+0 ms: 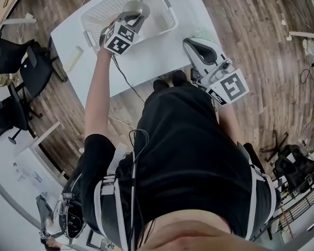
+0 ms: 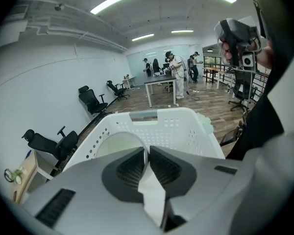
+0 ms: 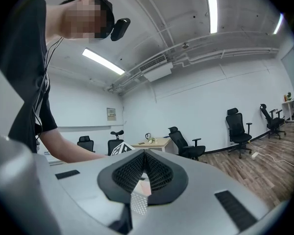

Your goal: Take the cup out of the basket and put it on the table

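Observation:
The white perforated basket (image 1: 102, 7) stands at the far side of the white table (image 1: 157, 56). My left gripper (image 1: 138, 5) reaches over the basket's near rim. In the left gripper view its jaws (image 2: 148, 150) stand nearly together on the thin wall of a pale cup (image 2: 118, 143), whose curved rim shows against the inside of the basket (image 2: 171, 126). I cannot tell whether the cup rests on the basket floor. My right gripper (image 1: 192, 45) is held at the table's right edge, shut, with nothing between its jaws (image 3: 144, 153), and points up into the room.
A pale roll (image 1: 73, 59) lies near the table's left edge. Black office chairs (image 1: 10, 61) stand on the wooden floor to the left. Several people stand at a far table (image 2: 174, 77). Cables lie on the floor at the right.

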`<state>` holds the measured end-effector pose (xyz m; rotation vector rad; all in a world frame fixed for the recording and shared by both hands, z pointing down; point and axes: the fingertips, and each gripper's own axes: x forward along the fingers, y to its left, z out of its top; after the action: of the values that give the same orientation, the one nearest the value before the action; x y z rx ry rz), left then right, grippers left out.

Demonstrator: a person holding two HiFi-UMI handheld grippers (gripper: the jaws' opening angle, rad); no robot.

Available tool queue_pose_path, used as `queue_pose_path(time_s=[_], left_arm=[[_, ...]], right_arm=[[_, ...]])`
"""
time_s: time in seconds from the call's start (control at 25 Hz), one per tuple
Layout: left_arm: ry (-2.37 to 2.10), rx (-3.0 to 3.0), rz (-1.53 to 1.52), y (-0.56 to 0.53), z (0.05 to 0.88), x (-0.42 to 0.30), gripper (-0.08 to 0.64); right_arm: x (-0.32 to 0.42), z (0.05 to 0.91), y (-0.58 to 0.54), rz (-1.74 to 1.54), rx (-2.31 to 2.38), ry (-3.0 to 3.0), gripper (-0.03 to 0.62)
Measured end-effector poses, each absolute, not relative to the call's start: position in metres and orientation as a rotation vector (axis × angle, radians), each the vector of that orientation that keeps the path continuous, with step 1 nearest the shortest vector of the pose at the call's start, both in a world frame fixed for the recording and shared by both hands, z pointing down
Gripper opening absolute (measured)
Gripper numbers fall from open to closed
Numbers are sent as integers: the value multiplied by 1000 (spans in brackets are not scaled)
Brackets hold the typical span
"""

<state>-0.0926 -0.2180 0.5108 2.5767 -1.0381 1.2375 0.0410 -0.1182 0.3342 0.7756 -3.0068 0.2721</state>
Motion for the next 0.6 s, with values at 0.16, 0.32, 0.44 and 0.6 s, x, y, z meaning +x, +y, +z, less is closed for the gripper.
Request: queue_pose_path(time_s=[0.16, 0.32, 0.44, 0.6], left_arm=[[-1118, 2624, 1138, -208, 478, -87, 54], [-1187, 2661, 1049, -195, 448, -85, 54], [-1245, 2683, 1002, -184, 429, -85, 54], [-1293, 2721, 955, -164, 404, -85, 54]], right_arm=[[37, 330, -115, 256, 740, -3020, 18], [30, 328, -111, 227, 698, -3025, 18], [25, 328, -110, 219, 670, -3033, 18], [19, 328, -110, 213, 636, -3042, 18]])
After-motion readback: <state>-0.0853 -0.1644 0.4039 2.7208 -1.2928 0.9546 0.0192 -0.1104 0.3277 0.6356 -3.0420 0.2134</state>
